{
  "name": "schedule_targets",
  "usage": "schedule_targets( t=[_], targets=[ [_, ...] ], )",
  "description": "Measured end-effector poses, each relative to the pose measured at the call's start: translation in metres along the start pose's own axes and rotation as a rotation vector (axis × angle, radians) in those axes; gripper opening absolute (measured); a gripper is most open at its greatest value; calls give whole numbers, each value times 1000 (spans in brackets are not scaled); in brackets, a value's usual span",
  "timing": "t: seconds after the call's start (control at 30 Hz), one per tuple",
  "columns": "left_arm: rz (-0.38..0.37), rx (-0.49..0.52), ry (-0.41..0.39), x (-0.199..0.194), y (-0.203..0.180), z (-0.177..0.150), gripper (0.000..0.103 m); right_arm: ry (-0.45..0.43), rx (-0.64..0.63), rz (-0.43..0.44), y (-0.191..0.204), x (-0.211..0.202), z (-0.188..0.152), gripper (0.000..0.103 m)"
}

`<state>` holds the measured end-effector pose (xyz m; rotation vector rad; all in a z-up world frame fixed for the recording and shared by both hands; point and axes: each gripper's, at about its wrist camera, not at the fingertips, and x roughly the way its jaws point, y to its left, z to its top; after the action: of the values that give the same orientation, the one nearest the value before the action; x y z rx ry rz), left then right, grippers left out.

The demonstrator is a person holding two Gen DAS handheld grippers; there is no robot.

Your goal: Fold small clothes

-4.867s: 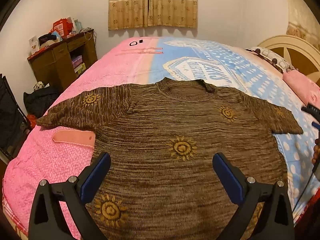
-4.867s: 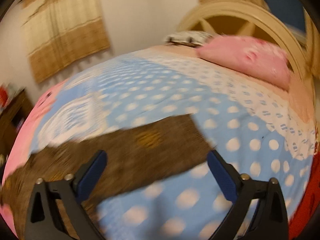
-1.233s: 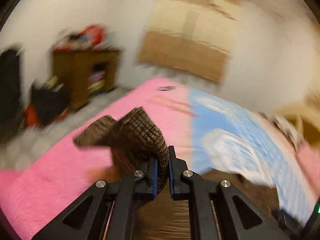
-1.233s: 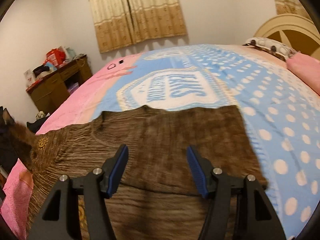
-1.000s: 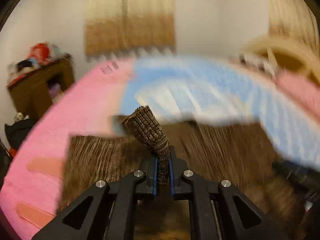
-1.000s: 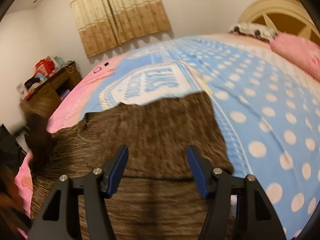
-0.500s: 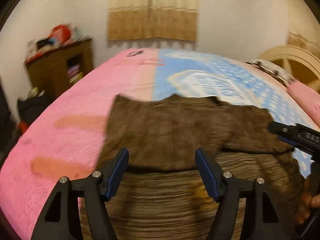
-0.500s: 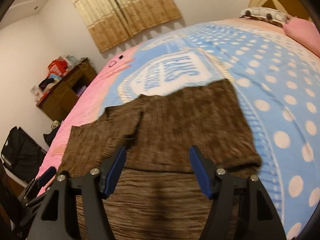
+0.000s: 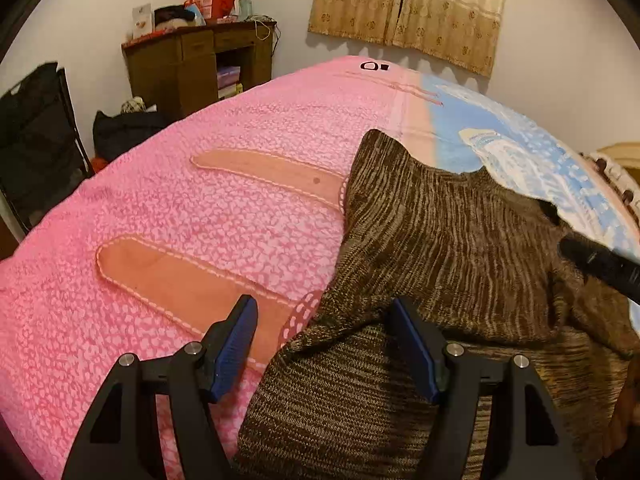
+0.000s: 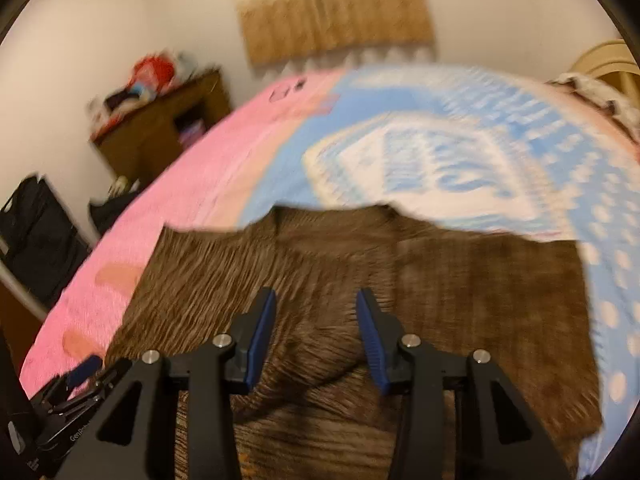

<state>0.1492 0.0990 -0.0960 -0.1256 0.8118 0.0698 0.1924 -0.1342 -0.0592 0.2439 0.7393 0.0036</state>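
Blue-padded jaws of the left gripper are spread, nothing held, over the left edge of the brown knit shirt; the right gripper is likewise spread above its middle. A second earlier the left sleeve was pinched and lifted; it is now released, folded inward on the bed cover. Both sleeves appear folded; folding the body is judged next

Coarse ribbed knit sweater; nubby, seemingly fleecy bedspread; matt wooden desk.
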Motion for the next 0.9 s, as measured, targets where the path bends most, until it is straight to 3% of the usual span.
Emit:
schedule_targets(
  t=[0.1,0.17,0.23,0.27,0.33,0.43,0.53,0.63,0.8,0.9],
  targets=[
    [9,12,6,2,0,-1,70,110,-127,-1,10,20,-15,38],
    [5,25,9,2,0,-2,70,96,-189,-44,11,11,-27,32],
    [-9,48,9,0,1,-3,70,96,-213,-94,2,-9,-42,33],
    [-21,63,12,-3,3,-4,70,105,-213,-119,-4,-15,-48,45],
    [-53,94,14,-11,6,-5,70,131,-161,-146,-25,-32,-67,57],
    [-119,126,2,-36,21,-17,70,119,-77,-204,-53,-75,-95,55],
    [-208,159,-4,-67,48,-41,70,44,12,-199,-75,-127,-120,57],
    [-237,204,-16,-95,70,-61,70,-7,81,-180,-90,-177,-144,57],
    [-296,337,-7,-140,95,-97,70,-62,128,-157,-107,-251,-172,61],
    [-332,368,26,-150,99,-115,70,-51,99,-147,-104,-269,-194,62]
  ],
)
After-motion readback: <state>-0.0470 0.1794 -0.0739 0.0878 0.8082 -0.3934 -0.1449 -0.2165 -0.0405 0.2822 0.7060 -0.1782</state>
